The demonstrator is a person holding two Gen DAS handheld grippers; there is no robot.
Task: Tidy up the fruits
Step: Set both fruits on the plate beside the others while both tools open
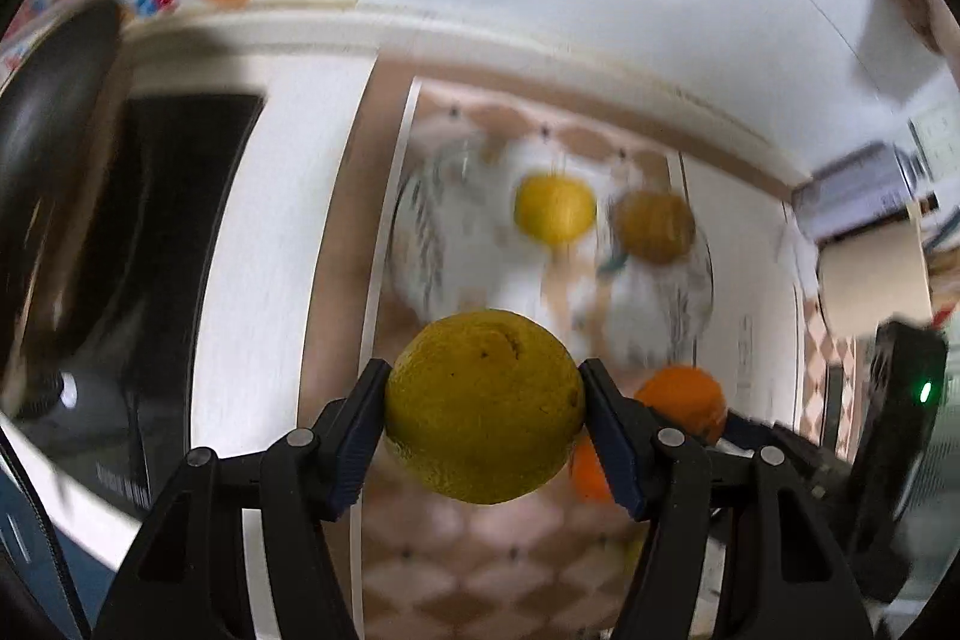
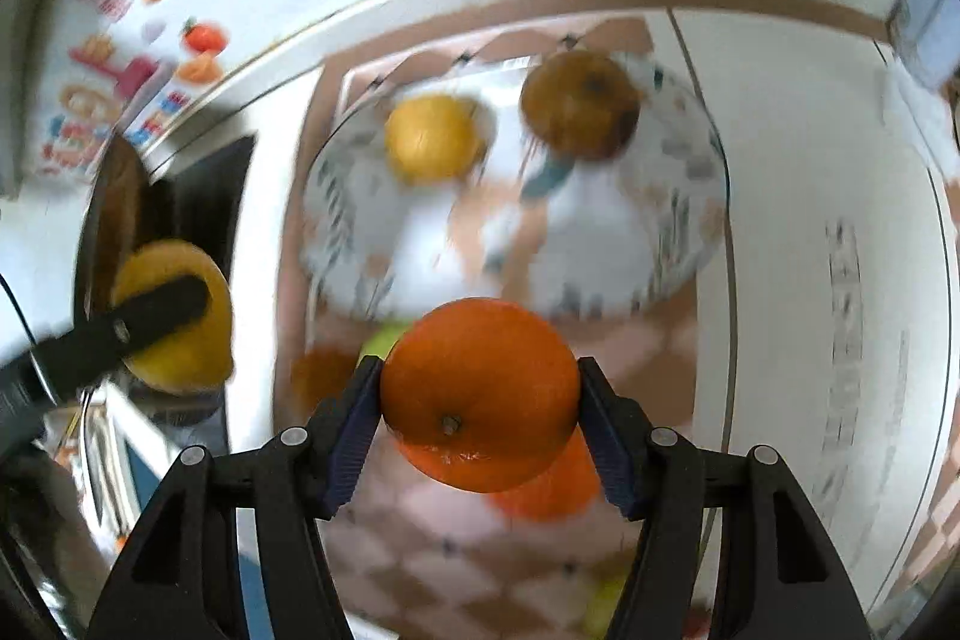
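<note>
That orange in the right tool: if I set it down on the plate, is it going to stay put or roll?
The orange looks round and firm with glossy skin, so it would probably roll once released. The right tool grips it only at two side points, so a slip seems possible. The plate looks shallow and already holds two fruits, which may stop it.
</note>
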